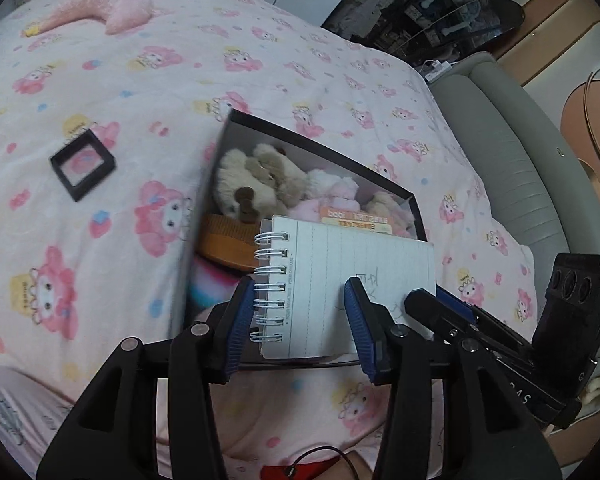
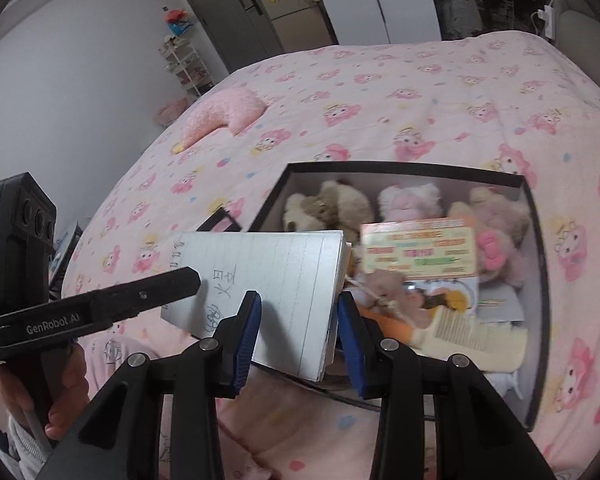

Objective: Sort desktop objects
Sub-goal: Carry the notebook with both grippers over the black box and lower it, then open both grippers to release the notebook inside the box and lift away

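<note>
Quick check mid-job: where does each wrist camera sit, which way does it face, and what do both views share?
Left wrist: on the left gripper, facing across the bed at the notebook and box; right gripper shows at right.
Right wrist: on the right gripper, facing the room's far wall; left gripper and the person's hand show at left.
Shared: notebook, box, pink pillow.

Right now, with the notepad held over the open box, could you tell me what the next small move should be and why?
Probably lower the spiral notepad into the black box and then open. The right gripper seems to pinch its free edge, the left gripper straddles its spiral side, and it hangs above the plush toys and comb.
</note>
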Demonstrator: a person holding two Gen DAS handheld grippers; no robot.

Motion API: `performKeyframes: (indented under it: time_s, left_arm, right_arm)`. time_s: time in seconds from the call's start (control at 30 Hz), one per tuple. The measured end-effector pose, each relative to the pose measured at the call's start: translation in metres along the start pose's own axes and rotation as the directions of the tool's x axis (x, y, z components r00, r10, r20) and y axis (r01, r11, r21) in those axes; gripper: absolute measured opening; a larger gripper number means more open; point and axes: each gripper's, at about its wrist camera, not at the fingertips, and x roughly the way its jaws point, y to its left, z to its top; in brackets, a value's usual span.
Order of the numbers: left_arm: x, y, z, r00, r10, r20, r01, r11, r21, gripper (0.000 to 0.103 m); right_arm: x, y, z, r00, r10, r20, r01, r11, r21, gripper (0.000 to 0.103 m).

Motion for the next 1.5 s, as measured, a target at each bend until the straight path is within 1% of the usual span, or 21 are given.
performKeyframes:
  time_s: [0.13, 0.27, 0.33, 0.4, 0.47, 0.53, 0.6, 0.63, 0.67, 0.73, 0.77, 0.83, 0.9, 0.97, 1.03, 1.13, 1.2, 1.27, 1.3, 1.4, 1.5]
  left_arm:
    - [0.038, -0.024, -0.001, 0.999, 0.005, -0.052, -0.001, 0.998, 0.069, 0.046]
    - [0.068, -0.038, -0.005, 0.991, 0.083, -0.106, -0.067, 0.986, 0.15, 0.046]
    - [0.07, -0.039, -0.005, 0.99, 0.102, -0.093, -0.084, 0.982, 0.172, 0.046]
    - [0.064, -0.037, -0.003, 0.992, 0.098, -0.074, -0.086, 0.985, 0.151, 0.046]
    - [0.058, -0.033, -0.002, 0.994, 0.108, -0.034, -0.103, 0.986, 0.133, 0.046]
    - [0.057, -0.031, -0.002, 0.992, 0.126, -0.018, -0.123, 0.984, 0.127, 0.045]
    - [0.063, -0.031, -0.003, 0.991, 0.13, -0.038, -0.125, 0.984, 0.127, 0.043]
    - [0.066, -0.033, -0.005, 0.991, 0.121, -0.049, -0.114, 0.985, 0.129, 0.04]
    - [0.068, -0.038, -0.007, 0.994, 0.096, -0.06, -0.088, 0.987, 0.131, 0.042]
    - [0.071, -0.054, -0.011, 0.994, 0.095, -0.056, -0.083, 0.979, 0.184, 0.043]
    - [0.076, -0.063, -0.013, 0.994, 0.08, -0.075, -0.062, 0.972, 0.225, 0.043]
    - [0.083, -0.073, -0.016, 0.992, 0.047, -0.115, -0.019, 0.973, 0.229, 0.042]
    - [0.081, -0.078, -0.016, 0.995, 0.05, -0.088, -0.029, 0.973, 0.229, 0.041]
    - [0.075, -0.077, -0.015, 0.997, 0.054, -0.051, -0.042, 0.976, 0.212, 0.036]
    - [0.073, -0.075, -0.014, 0.997, 0.046, -0.054, -0.034, 0.979, 0.201, 0.03]
    - [0.082, -0.082, -0.018, 0.992, 0.024, -0.121, 0.007, 0.969, 0.248, 0.032]
    - [0.084, -0.087, -0.018, 0.993, 0.036, -0.11, -0.004, 0.962, 0.274, 0.03]
    - [0.087, -0.085, -0.015, 0.99, 0.0, -0.14, 0.035, 0.97, 0.242, 0.029]
    - [0.087, -0.083, -0.014, 0.988, -0.014, -0.152, 0.047, 0.976, 0.213, 0.029]
    - [0.081, -0.082, -0.017, 0.994, 0.015, -0.104, 0.008, 0.975, 0.223, 0.029]
    - [0.082, -0.079, -0.02, 0.995, 0.009, -0.095, 0.012, 0.975, 0.221, 0.03]
  right_arm:
    - [-0.006, -0.051, -0.011, 1.0, 0.017, 0.021, -0.019, 0.994, 0.112, 0.036]
    - [0.013, -0.09, -0.022, 0.999, -0.008, -0.047, 0.019, 0.972, 0.234, 0.036]
    - [0.02, -0.096, -0.023, 0.996, -0.031, -0.078, 0.049, 0.968, 0.244, 0.036]
    - [0.023, -0.097, -0.023, 0.995, -0.04, -0.09, 0.061, 0.966, 0.251, 0.036]
    - [0.017, -0.1, -0.022, 0.998, -0.037, -0.051, 0.049, 0.965, 0.259, 0.036]
    - [0.008, -0.1, -0.021, 0.997, -0.077, -0.01, 0.077, 0.965, 0.25, 0.036]
    - [0.003, -0.101, -0.021, 0.993, -0.116, 0.011, 0.11, 0.964, 0.243, 0.036]
    - [0.004, -0.101, -0.021, 0.993, -0.121, 0.011, 0.114, 0.963, 0.246, 0.036]
    - [0.005, -0.102, -0.021, 0.993, -0.12, 0.006, 0.115, 0.962, 0.249, 0.036]
    - [0.007, -0.104, -0.021, 0.992, -0.124, -0.002, 0.12, 0.959, 0.255, 0.036]
    - [0.006, -0.104, -0.022, 0.991, -0.133, 0.0, 0.128, 0.958, 0.256, 0.036]
    - [0.001, -0.103, -0.023, 0.986, -0.167, 0.018, 0.157, 0.953, 0.259, 0.036]
    - [-0.004, -0.103, -0.026, 0.977, -0.209, 0.043, 0.19, 0.945, 0.268, 0.036]
    - [-0.002, -0.099, -0.026, 0.974, -0.225, 0.041, 0.208, 0.948, 0.242, 0.036]
    - [-0.002, -0.096, -0.027, 0.977, -0.212, 0.037, 0.199, 0.954, 0.223, 0.036]
    - [-0.003, -0.096, -0.03, 0.976, -0.214, 0.031, 0.202, 0.953, 0.226, 0.036]
    - [0.0, -0.096, -0.029, 0.977, -0.212, 0.017, 0.203, 0.952, 0.228, 0.036]
    - [0.007, -0.094, -0.03, 0.981, -0.195, -0.012, 0.193, 0.957, 0.216, 0.035]
    - [0.009, -0.095, -0.031, 0.978, -0.206, -0.023, 0.206, 0.955, 0.214, 0.035]
    - [0.015, -0.095, -0.034, 0.974, -0.222, -0.043, 0.226, 0.951, 0.21, 0.035]
    - [0.018, -0.091, -0.034, 0.969, -0.243, -0.047, 0.247, 0.951, 0.183, 0.035]
